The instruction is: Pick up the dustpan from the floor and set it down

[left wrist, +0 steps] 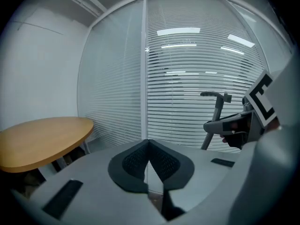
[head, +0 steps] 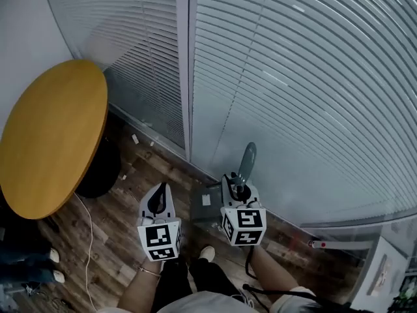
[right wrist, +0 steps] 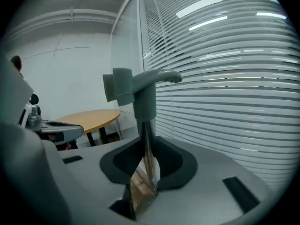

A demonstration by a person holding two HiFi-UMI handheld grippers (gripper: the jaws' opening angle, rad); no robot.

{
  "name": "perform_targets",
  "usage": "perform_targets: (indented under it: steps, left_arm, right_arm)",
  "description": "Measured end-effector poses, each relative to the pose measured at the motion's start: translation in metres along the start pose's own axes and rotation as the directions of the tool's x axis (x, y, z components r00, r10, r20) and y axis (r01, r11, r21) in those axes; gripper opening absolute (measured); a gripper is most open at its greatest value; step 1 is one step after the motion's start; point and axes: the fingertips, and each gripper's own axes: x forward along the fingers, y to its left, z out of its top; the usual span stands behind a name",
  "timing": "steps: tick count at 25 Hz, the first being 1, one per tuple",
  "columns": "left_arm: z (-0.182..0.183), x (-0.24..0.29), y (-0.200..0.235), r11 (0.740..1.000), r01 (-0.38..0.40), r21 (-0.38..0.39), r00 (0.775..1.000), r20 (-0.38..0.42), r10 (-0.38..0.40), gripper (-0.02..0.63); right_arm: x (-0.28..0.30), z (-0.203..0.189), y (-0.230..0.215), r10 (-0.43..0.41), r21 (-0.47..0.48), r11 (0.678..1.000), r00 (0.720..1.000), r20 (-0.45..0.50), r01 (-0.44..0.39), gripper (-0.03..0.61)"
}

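Right gripper (head: pixel 240 186) clamped on the upright shaft of the long-handled dustpan (head: pixel 206 204), grey pan down by the wooden floor (head: pixel 124 240) at the foot of the window blinds (head: pixel 293 77), left gripper (head: pixel 158 199) closed, empty, round wooden table (head: pixel 52 135) further left.

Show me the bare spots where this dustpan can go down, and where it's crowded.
Bare: the round tabletop, and the floor strip along the blinds right of the right gripper holding the dustpan. Crowded: the floor between table base and blinds holds scraps, and a white cable runs left of the left gripper.
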Motion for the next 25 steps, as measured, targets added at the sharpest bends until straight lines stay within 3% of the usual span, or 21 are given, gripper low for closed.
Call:
perform_targets:
  steps: [4,12,25]
  left_arm:
    - [-0.014,0.003,0.047,0.996,-0.088,-0.028,0.996,-0.011,0.088,0.012]
    - [-0.044,0.005,0.125,0.981,-0.186,-0.065,0.982,-0.051,0.182,0.012]
    - [-0.078,0.031,0.195,0.979,-0.196,-0.06,0.978,-0.084,0.19,0.012]
  right_arm:
    - [0.048,0.0,0.037,0.085,-0.053,0.995,0.996,-0.019,-0.086,0.1]
    - [0.12,-0.002,0.1,0.156,-0.103,0.982,0.986,-0.053,-0.161,0.1]
    - [0.192,-0.021,0.16,0.169,-0.124,0.976,0.982,-0.089,-0.18,0.1]
